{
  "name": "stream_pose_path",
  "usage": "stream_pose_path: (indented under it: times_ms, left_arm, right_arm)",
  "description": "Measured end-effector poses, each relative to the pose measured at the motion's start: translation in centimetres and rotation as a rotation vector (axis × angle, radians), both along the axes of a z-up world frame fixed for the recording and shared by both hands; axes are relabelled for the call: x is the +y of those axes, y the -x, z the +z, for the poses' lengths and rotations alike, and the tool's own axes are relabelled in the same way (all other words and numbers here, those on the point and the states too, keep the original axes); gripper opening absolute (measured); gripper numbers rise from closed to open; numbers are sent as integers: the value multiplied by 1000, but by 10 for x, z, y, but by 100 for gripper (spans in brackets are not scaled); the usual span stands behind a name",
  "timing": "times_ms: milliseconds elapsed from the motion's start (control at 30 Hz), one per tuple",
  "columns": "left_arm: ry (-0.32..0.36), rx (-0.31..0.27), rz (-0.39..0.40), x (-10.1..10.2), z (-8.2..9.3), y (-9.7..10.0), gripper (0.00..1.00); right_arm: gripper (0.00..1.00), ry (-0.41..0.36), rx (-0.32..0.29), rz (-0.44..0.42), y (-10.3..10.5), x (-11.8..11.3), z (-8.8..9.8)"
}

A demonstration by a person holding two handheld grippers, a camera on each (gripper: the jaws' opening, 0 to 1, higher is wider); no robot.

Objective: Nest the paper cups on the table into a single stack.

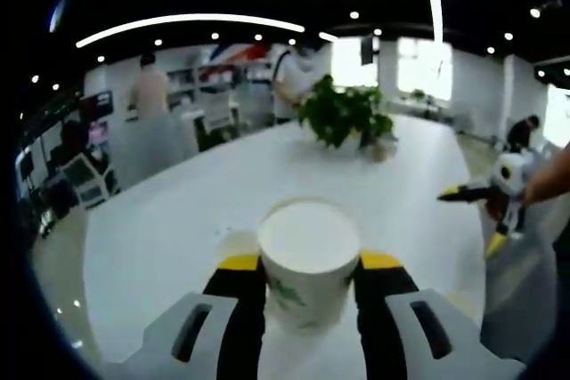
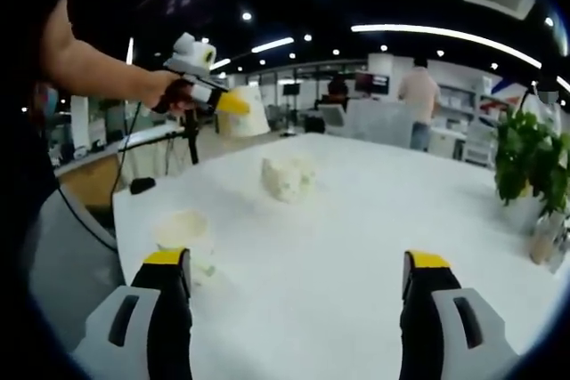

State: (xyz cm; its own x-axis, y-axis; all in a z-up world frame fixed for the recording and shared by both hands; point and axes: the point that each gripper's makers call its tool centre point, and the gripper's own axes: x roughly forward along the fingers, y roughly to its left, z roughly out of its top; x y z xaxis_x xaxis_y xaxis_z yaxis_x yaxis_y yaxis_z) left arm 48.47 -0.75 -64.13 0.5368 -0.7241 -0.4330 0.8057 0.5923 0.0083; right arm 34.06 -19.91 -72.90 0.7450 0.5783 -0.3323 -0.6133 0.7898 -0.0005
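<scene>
Stacking looks barely begun — the left gripper (image 1: 308, 264) clamps one paper cup (image 1: 308, 260) and holds it above the white table (image 1: 178, 220). The right gripper (image 2: 298, 287) hangs wide open, empty — an upright cup (image 2: 183, 233) and a crumpled cup (image 2: 287, 178) sit apart, unnested.

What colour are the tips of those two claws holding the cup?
Yellow tips on black fingers, gripping a white paper cup with green print; clearest in the left gripper view.

White paper cup (image 1: 308, 260) with green print, yellow-tipped black left hand-held gripper (image 1: 308, 266), white table (image 1: 178, 220).
</scene>
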Motion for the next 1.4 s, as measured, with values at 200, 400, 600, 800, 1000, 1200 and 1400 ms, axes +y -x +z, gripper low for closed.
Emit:
stream_pose_path:
  times_ms: [200, 400, 600, 800, 1000, 1200, 1400]
  left_arm:
    - [-8, -13, -46, -8, 2, 15, 38]
    - [-6, -20, -71, -15, 7, 28, 38]
    - [2, -29, -90, -22, 14, 41, 38]
    - [-9, -34, -112, -26, 16, 54, 38]
    - [-30, -30, -140, -30, 16, 68, 38]
    - [-14, -26, -167, -39, 20, 82, 38]
    - [4, -22, -184, -47, 23, 93, 38]
  right_arm:
    - [97, 6, -9, 12, 0, 2, 2]
    - [97, 9, -14, 20, 0, 2, 4]
    - [96, 6, -23, 32, 1, 6, 9]
    - [96, 10, -28, 52, 1, 10, 11]
    - [95, 8, -32, 59, 0, 13, 15]
    - [94, 5, -44, 67, -2, 14, 21]
    - [93, -7, -56, 72, -3, 16, 29]
